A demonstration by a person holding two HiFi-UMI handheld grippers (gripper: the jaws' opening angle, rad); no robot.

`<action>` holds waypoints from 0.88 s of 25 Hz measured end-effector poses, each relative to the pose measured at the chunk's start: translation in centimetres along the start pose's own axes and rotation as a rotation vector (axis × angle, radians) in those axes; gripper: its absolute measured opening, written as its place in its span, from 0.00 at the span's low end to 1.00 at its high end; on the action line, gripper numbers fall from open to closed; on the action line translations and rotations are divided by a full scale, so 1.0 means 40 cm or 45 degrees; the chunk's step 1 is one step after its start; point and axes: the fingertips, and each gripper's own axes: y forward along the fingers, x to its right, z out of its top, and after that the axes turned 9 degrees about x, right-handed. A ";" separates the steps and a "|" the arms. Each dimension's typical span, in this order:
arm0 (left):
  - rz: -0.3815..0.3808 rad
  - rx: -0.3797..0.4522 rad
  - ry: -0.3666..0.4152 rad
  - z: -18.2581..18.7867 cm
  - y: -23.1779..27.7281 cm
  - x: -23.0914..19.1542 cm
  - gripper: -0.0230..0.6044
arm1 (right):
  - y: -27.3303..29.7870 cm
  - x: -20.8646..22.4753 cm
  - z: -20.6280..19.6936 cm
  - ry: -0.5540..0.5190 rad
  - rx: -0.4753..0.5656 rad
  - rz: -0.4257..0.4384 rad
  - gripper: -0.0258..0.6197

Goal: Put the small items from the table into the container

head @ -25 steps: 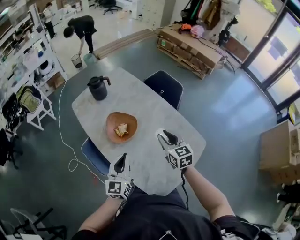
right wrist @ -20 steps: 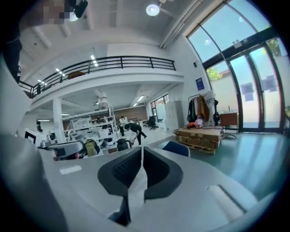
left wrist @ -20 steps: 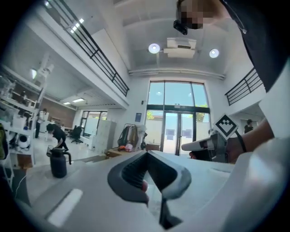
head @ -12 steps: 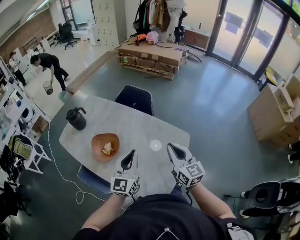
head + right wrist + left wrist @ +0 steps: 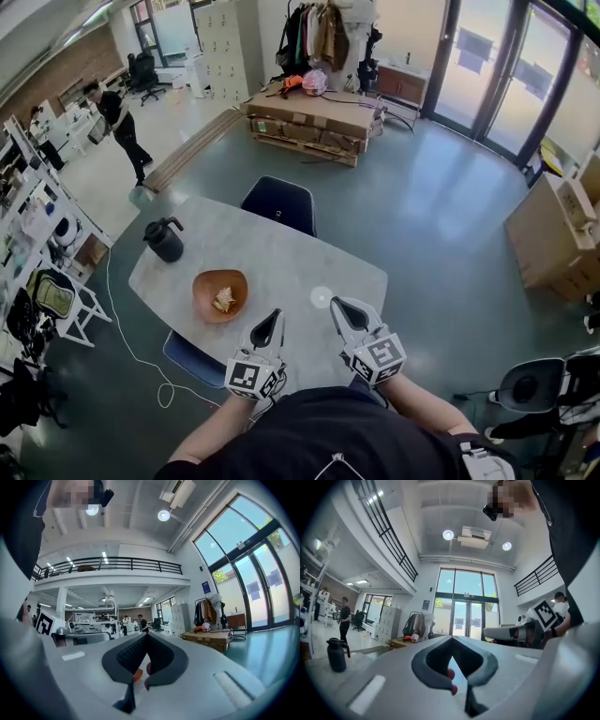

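Observation:
An orange bowl [image 5: 220,294] stands on the pale oval table [image 5: 281,253] and holds a few small pale items [image 5: 224,300]. Both grippers hover over the table's near edge, pointing level and away from me. My left gripper [image 5: 269,327] [image 5: 453,637] has its tips together with nothing between them. My right gripper [image 5: 341,312] [image 5: 146,633] is shut too, and no item shows in it. A pale round spot [image 5: 322,297] lies on the tabletop just ahead of the right gripper. The bowl is to the left of both grippers, apart from them.
A black jug [image 5: 166,241] [image 5: 336,654] stands at the table's far left. A dark blue chair [image 5: 278,204] is at the far side, another [image 5: 192,361] at the near left. A cable [image 5: 131,347] lies on the floor. Cartons [image 5: 314,117] and a person [image 5: 122,117] are farther back.
Both grippers have lifted off the tabletop and drawn back toward me. The right jaws, parted a second ago, have come together. My head has tilted up, showing more of the room.

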 end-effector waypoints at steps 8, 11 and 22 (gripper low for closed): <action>0.044 -0.021 -0.005 -0.009 -0.016 -0.029 0.04 | 0.023 -0.044 0.002 -0.054 -0.014 0.040 0.08; 0.047 -0.030 -0.010 -0.021 -0.016 -0.036 0.04 | 0.025 -0.041 -0.011 -0.054 -0.029 0.021 0.08; 0.037 -0.080 -0.035 -0.062 0.010 -0.065 0.04 | 0.039 0.004 0.004 -0.070 0.000 -0.058 0.08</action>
